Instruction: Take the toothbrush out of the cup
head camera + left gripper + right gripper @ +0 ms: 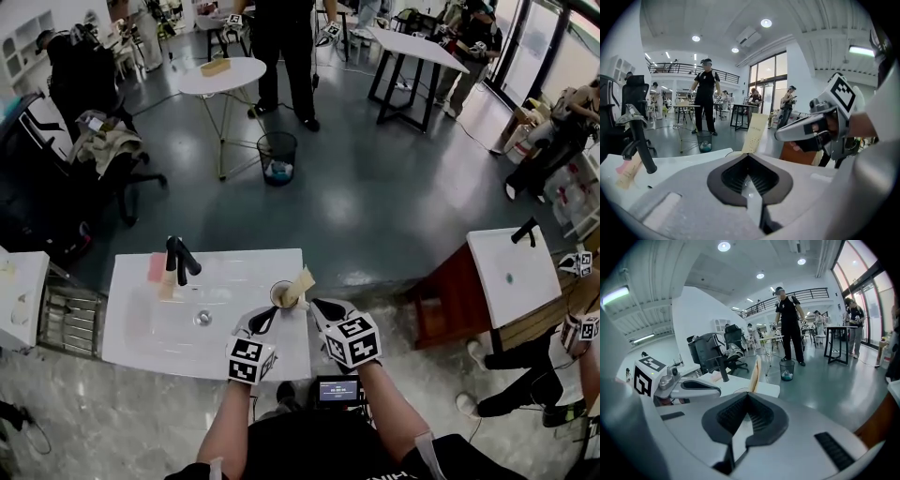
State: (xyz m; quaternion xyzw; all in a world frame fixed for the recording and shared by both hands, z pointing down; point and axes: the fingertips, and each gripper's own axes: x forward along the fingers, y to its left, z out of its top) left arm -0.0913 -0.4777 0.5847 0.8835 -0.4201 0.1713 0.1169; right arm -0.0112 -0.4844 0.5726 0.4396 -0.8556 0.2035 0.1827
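A small cup stands near the right edge of the white sink counter. A beige toothbrush pack leans out of it to the right. My left gripper is just in front of the cup, shut, with nothing between its jaws. My right gripper hangs right of the cup, past the counter's edge, also shut and empty. The pack rises just beyond my left gripper, with the right gripper alongside. In the right gripper view, the pack stands ahead of my right gripper.
A black faucet stands at the back of the basin, with a pink and beige item beside it and a drain below. A second sink unit is at the right. A bin, tables and people are farther off.
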